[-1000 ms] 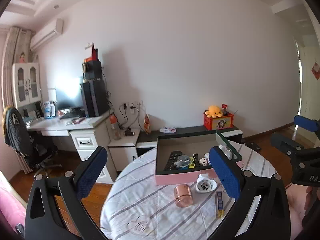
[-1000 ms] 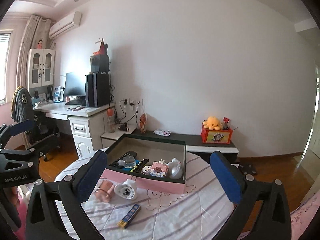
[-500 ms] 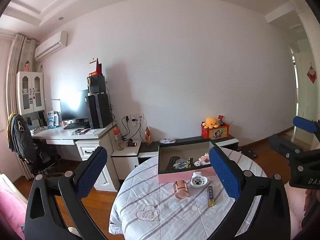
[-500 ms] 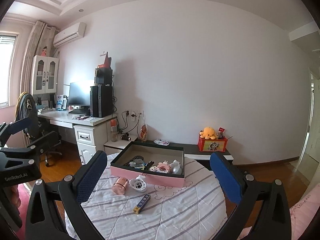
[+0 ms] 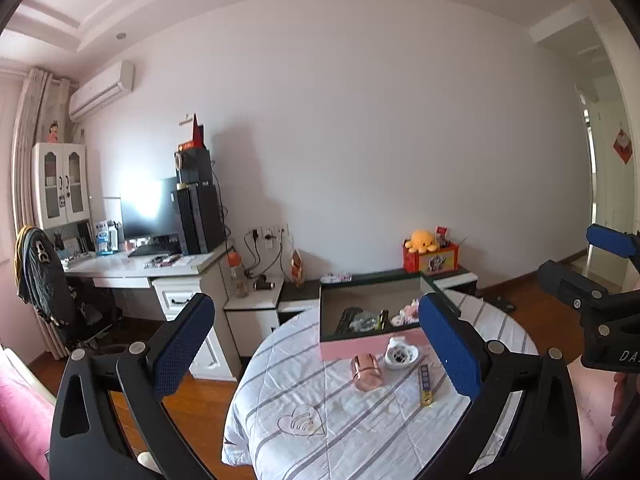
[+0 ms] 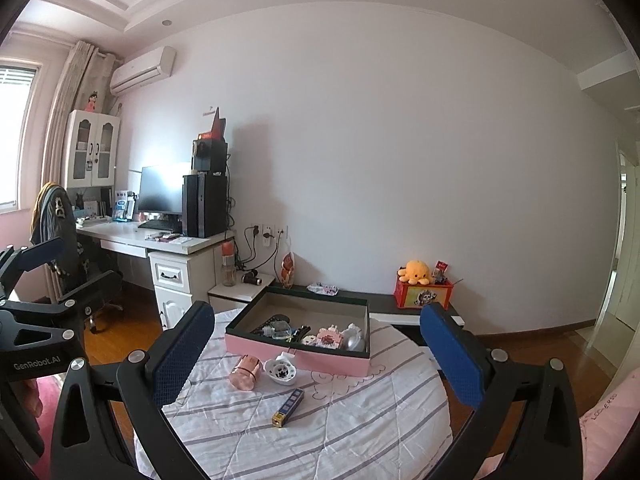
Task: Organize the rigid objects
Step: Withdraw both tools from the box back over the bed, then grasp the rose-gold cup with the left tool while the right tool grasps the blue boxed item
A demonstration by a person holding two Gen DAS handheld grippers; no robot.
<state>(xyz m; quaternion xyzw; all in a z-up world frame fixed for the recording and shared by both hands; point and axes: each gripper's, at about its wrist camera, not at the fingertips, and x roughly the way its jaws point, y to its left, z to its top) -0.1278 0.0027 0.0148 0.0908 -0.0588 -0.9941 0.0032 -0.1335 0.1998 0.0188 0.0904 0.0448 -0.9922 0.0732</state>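
Your pink box [image 6: 298, 354] sits at the far side of the round table [image 6: 360, 436], its dark-lined inside already holding a remote, a small pink block toy and a silvery piece among other bits too small to name. Just in front of its near wall lie three loose things: the rose-gold cup [image 6: 245, 372] on its side, the white perforated dish [image 6: 282, 372] touching the box wall (or very nearly), and, a little nearer to you, the slim blue and yellow stick [image 6: 289, 402] lying apart from both. Your left gripper [image 5: 316, 344] is spread wide with nothing between its blue pads [image 5: 184, 344], and your right gripper [image 6: 316, 354] is just as wide and just as empty; each shows at the edge of the other's view. Compared with a second ago, you have pulled both grippers back and up: the table and box now look smaller and farther off, more ceiling shows, and the whole striped cloth [image 5: 340, 412] has come into sight. The three loose things have not shifted. The desk [image 6: 160, 240] stands along the wall beyond.
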